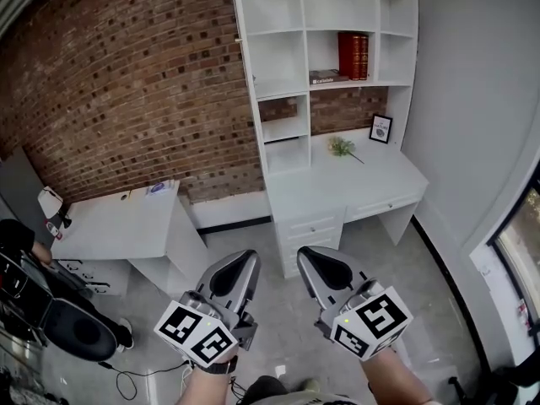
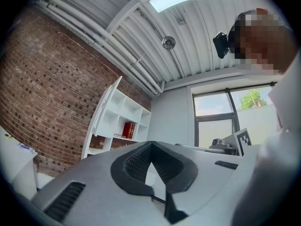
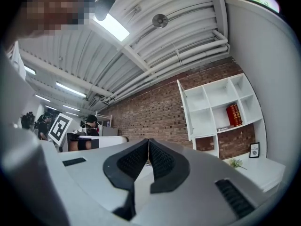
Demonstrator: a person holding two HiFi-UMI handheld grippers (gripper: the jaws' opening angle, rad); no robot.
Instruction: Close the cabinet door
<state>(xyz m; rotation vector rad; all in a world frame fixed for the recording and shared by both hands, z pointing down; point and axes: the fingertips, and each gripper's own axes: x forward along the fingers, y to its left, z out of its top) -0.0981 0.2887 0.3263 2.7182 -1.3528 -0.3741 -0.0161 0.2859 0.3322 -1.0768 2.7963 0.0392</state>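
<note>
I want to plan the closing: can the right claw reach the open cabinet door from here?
Probably not yet. The right claw is held low, shut and empty, well short of the cabinet door. Only open floor lies between, so stepping closer should do it.

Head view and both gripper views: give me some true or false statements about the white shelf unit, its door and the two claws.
1. The left claw and the right claw are both shut, with nothing between them. True.
2. The white cabinet door is closed. False: it stands open at the upper left of the white shelf unit.
3. The red books stand on the white desk top. False: they stand in a shelf compartment above it.
4. A small black-framed picture stands at the back of the desk top. True.
</note>
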